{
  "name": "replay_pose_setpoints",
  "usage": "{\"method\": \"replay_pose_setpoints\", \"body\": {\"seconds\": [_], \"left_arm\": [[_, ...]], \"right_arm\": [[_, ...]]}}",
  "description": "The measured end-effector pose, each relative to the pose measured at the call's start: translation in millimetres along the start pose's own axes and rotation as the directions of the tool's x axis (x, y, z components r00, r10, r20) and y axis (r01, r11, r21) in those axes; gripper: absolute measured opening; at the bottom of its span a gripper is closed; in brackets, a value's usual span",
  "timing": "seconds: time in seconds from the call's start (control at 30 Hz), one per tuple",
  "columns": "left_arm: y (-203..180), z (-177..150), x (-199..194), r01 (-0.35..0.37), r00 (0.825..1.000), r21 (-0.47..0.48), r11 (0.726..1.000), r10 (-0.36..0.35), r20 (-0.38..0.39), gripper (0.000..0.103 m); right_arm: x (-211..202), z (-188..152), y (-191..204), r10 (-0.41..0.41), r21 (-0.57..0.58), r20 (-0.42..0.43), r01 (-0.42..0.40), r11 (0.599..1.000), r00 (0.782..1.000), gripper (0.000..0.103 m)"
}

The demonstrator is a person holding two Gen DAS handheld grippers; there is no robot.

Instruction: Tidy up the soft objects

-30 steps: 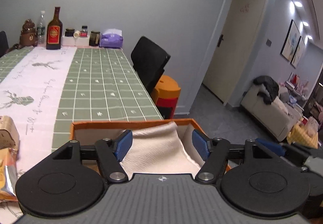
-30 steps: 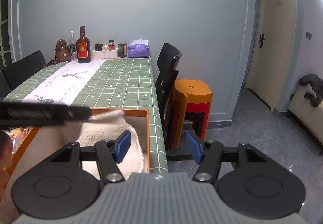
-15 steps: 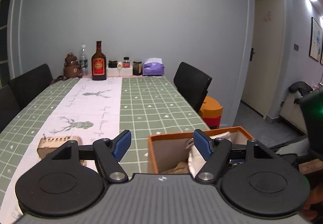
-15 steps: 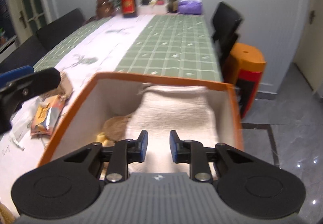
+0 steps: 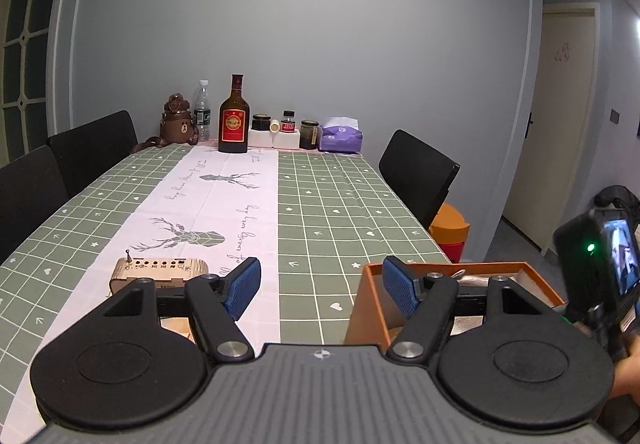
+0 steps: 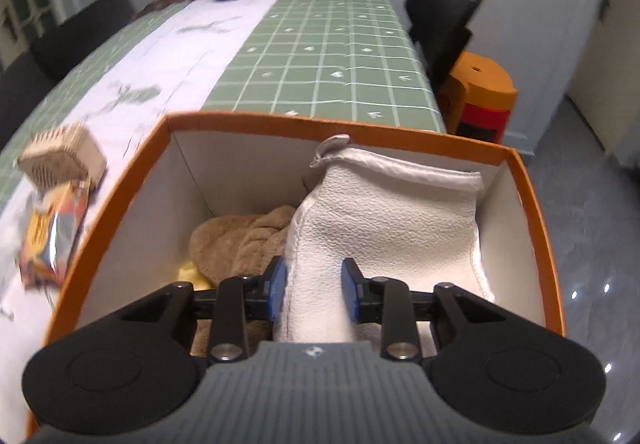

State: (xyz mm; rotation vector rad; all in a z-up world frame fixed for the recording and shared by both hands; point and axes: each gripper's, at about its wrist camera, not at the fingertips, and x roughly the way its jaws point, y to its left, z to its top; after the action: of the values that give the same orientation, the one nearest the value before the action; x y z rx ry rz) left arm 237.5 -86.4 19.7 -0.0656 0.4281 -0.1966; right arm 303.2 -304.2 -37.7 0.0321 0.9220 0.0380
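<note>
An orange box [image 6: 320,122] with white inner walls stands at the table's near right corner. Inside it a white towel [image 6: 392,212] leans against the far wall, with a brown towel [image 6: 240,240] and something yellow [image 6: 192,274] to its left. My right gripper [image 6: 313,290] reaches down into the box with a fold of the white towel between its blue pads. Both pads touch the fold while the jaws are opening slightly. My left gripper [image 5: 320,286] hangs open and empty over the tablecloth, left of the orange box [image 5: 364,304].
A small wooden radio [image 5: 160,272] and a snack bag [image 6: 52,232] lie left of the box. Bottles, jars and a purple tissue pack [image 5: 342,136] line the far end of the table. Black chairs [image 5: 416,172] and an orange stool [image 6: 484,84] stand along the right side.
My right gripper tipped down into the box and narrowed its jaws onto the white towel. My left gripper swung left, away from the box, and stayed open.
</note>
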Motion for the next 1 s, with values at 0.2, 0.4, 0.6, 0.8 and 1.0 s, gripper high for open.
{"method": "replay_pose_setpoints", "body": {"seconds": [0.2, 0.4, 0.6, 0.8, 1.0], "left_arm": [[6.2, -2.3, -0.5, 0.014, 1.000, 0.001, 1.000, -0.014, -0.017, 0.082], [7.6, -3.7, -4.7, 0.014, 1.000, 0.013, 1.000, -0.014, -0.023, 0.082], [14.4, 0.6, -15.9, 0.017, 1.000, 0.007, 1.000, -0.017, -0.021, 0.082], [18.2, 5.3, -34.8, 0.011, 1.000, 0.005, 1.000, -0.011, 0.006, 0.082], [28.1, 6.7, -59.5, -0.011, 0.999, -0.005, 1.000, 0.011, 0.041, 0.082]], "right_arm": [[-12.4, -1.4, -9.3, -0.041, 0.051, 0.038, 0.039, 0.998, 0.998, 0.029], [-37.8, -1.7, -14.1, -0.028, 0.064, 0.097, 0.021, 0.998, 0.995, 0.034], [-62.9, -0.9, -16.8, -0.042, 0.062, 0.155, 0.033, 0.998, 0.987, 0.035], [-80.5, -7.2, -5.8, -0.001, 0.039, 0.186, -0.006, 0.999, 0.983, 0.041], [-96.3, -17.6, 23.5, 0.074, -0.007, 0.204, -0.074, 0.997, 0.976, 0.048]]}}
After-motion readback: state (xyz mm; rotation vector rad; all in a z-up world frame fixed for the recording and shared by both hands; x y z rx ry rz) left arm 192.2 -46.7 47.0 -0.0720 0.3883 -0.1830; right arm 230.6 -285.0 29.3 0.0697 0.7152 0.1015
